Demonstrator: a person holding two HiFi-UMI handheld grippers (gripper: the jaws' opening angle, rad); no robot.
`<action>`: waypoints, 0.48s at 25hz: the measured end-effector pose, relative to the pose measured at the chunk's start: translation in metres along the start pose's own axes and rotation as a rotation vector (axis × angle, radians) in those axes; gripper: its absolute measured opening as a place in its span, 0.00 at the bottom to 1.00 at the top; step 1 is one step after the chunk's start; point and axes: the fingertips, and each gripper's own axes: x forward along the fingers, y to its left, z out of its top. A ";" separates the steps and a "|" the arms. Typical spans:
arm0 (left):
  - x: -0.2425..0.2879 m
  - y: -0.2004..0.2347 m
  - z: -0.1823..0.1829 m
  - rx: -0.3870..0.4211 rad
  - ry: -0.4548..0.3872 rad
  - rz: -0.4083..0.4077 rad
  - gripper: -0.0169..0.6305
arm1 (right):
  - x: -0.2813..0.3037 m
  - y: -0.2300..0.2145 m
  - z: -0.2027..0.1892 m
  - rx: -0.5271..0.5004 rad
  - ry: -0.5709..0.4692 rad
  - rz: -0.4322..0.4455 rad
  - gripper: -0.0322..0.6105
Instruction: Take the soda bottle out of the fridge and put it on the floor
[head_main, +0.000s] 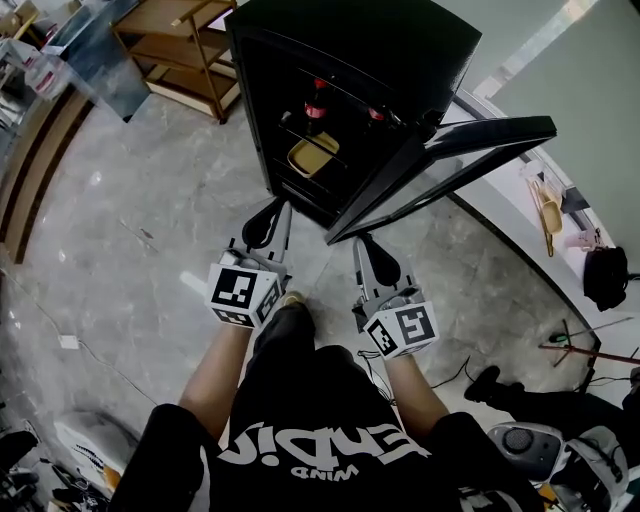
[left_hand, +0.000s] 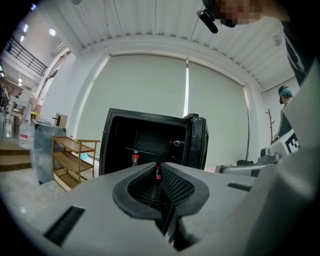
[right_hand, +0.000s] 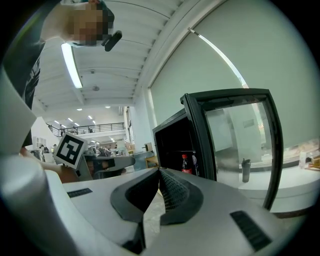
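Note:
The black fridge (head_main: 350, 60) stands ahead of me with its glass door (head_main: 440, 165) swung open to the right. Inside, a red-capped soda bottle (head_main: 316, 100) stands on a shelf, a second one (head_main: 376, 113) sits further right, and a yellowish tray (head_main: 313, 153) lies below them. My left gripper (head_main: 277, 205) and right gripper (head_main: 362, 241) hang side by side short of the fridge front, both shut and empty. In the left gripper view, the left gripper (left_hand: 159, 167) points at the fridge (left_hand: 150, 145), with one bottle (left_hand: 135, 159) left of its tips. In the right gripper view, a bottle (right_hand: 186, 164) shows past the right gripper (right_hand: 160, 171).
A wooden shelf unit (head_main: 180, 50) stands left of the fridge. A white counter (head_main: 510, 200) curves along the right, holding small items. Cables and a black bag (head_main: 605, 275) lie at the right. My shoe (head_main: 291, 299) shows on the grey marble floor (head_main: 140, 250).

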 end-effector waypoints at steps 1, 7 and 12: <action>0.001 0.000 -0.003 -0.004 0.008 0.002 0.10 | -0.001 0.001 -0.001 0.003 0.004 -0.001 0.09; 0.009 0.005 -0.010 -0.001 0.008 0.020 0.56 | -0.005 0.006 0.000 0.002 0.017 0.004 0.09; 0.031 0.018 -0.024 0.004 0.026 0.025 0.57 | -0.004 0.000 -0.005 0.004 0.025 -0.004 0.09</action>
